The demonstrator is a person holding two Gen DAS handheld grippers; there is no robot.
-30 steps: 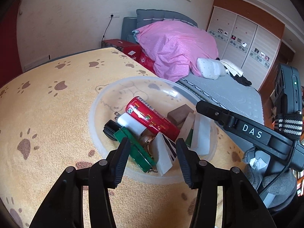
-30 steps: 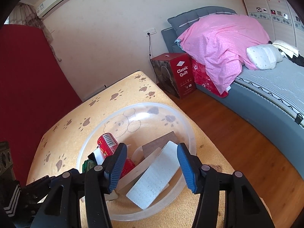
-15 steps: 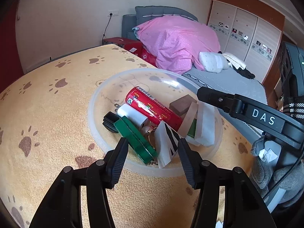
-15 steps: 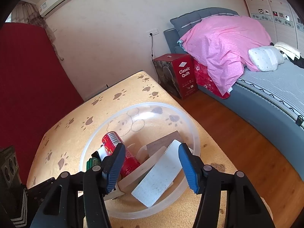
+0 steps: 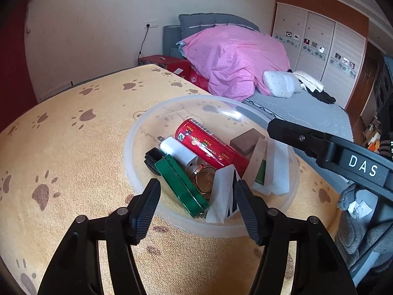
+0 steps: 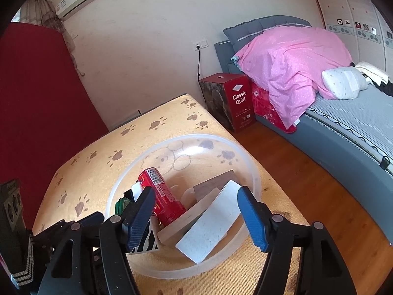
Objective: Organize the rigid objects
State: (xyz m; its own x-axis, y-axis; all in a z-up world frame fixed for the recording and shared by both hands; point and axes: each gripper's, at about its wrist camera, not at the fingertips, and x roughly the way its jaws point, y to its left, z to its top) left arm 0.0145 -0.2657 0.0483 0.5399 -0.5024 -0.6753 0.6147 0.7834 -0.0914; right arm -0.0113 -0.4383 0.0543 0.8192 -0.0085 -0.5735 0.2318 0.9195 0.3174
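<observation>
Left gripper (image 5: 196, 195): jaws spread wide, nothing between, hovering above near rim of clear plastic bowl (image 5: 137, 132). Right gripper (image 6: 196, 205): blue pads (image 6: 250, 217) apart too, holding nothing, poised over same bowl (image 6: 253, 172) from other side.

Bowl on yellow paw-print cloth (image 5: 73, 147), close to table edge on bed side. Contents, all piled together:
- Green flat tin (image 5: 181, 184), lying lengthwise just ahead of left jaws, reaching the near wall.
- Black-and-white striped block (image 5: 224, 194), tilted against near wall, next to tin.
- Gold ring-shaped item (image 5: 205, 178), wedged btwn tin and striped block.
- White plug adapter (image 5: 178, 151), prongs pointing to far-left; small black piece (image 5: 152, 157) beside it at left wall.
- Red can (image 5: 211, 147) on its side, diagonal across centre, barcode at far end; label text too small to read.
- Brown block (image 5: 246, 141) behind can.
- Beige slab (image 5: 256, 159), white slab (image 6: 211, 226) leaning side by side at right; bit of green (image 5: 260, 174) btwn them, can't tell what.

Writing: "DAS" in white on right gripper's black arm (image 5: 343, 158) in left wrist view. "Classic Quilt" on red box (image 6: 235, 100) on floor by bed (image 6: 356, 127). Pink duvet (image 6: 294, 66) heaped on bed.
</observation>
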